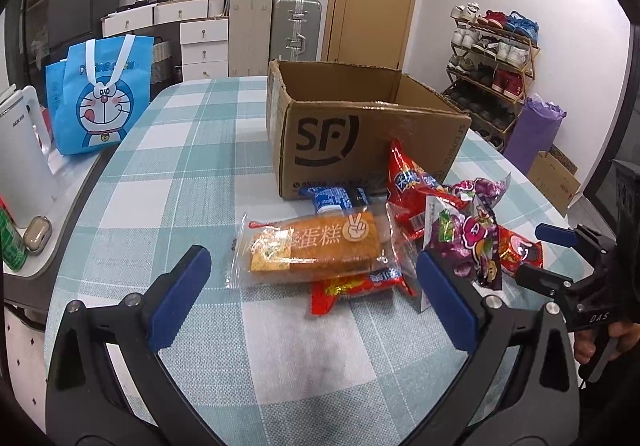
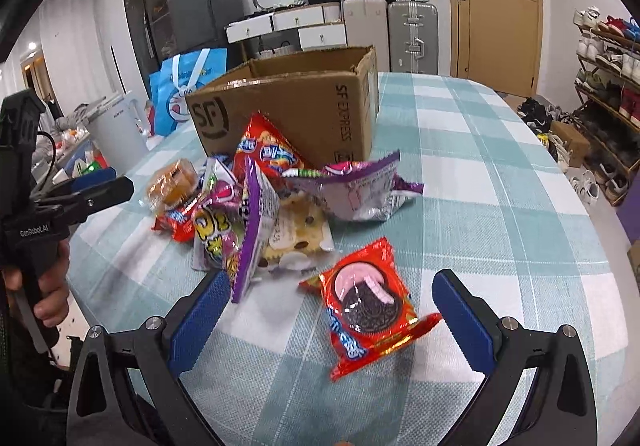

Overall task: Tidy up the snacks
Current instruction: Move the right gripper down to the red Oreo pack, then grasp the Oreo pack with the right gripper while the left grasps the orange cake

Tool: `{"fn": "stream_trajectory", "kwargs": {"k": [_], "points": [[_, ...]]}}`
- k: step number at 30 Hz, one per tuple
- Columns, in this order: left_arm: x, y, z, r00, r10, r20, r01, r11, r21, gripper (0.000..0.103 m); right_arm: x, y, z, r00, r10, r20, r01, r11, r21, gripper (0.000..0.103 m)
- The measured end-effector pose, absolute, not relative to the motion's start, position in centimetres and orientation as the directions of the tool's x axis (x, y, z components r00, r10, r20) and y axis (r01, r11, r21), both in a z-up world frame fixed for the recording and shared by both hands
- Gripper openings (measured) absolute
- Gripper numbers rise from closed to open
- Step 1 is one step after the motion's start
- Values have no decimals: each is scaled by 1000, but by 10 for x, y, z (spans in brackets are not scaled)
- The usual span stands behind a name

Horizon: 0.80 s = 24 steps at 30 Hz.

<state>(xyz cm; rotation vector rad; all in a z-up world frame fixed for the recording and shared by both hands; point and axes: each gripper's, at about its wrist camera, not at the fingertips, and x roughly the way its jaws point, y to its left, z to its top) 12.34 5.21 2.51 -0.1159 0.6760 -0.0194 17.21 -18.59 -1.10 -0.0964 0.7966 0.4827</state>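
Observation:
An open SF cardboard box (image 1: 360, 126) stands on the checked table; it also shows in the right wrist view (image 2: 296, 106). A pile of snacks lies in front of it. My left gripper (image 1: 312, 298) is open and empty, just short of an orange cake pack (image 1: 316, 246) that lies over a red wrapper (image 1: 360, 286). A blue packet (image 1: 336, 198), a red bag (image 1: 416, 186) and purple candy bags (image 1: 472, 234) lie beside it. My right gripper (image 2: 332, 318) is open around a red Oreo pack (image 2: 368, 302), not touching it. Purple bags (image 2: 356, 186) and a biscuit pack (image 2: 296, 234) lie beyond.
A blue Doraemon bag (image 1: 100, 98) and a white kettle (image 1: 20, 162) stand off the table's left side. A green can (image 1: 10, 242) stands there too. A shoe rack (image 1: 496, 74) and a purple bag (image 1: 532, 130) stand to the right. Suitcases and drawers line the back wall.

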Motion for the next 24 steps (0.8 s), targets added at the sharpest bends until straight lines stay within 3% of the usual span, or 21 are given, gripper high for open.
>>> {"fn": "stream_trajectory", "kwargs": {"k": [20, 24], "points": [[130, 47, 6, 762, -48, -646, -13, 996, -89, 102, 182, -202, -35, 590, 300, -749, -394, 917, 57, 102], [130, 47, 5, 761, -48, -647, -12, 996, -89, 102, 180, -199, -34, 596, 321, -736, -415, 908, 59, 93]]}}
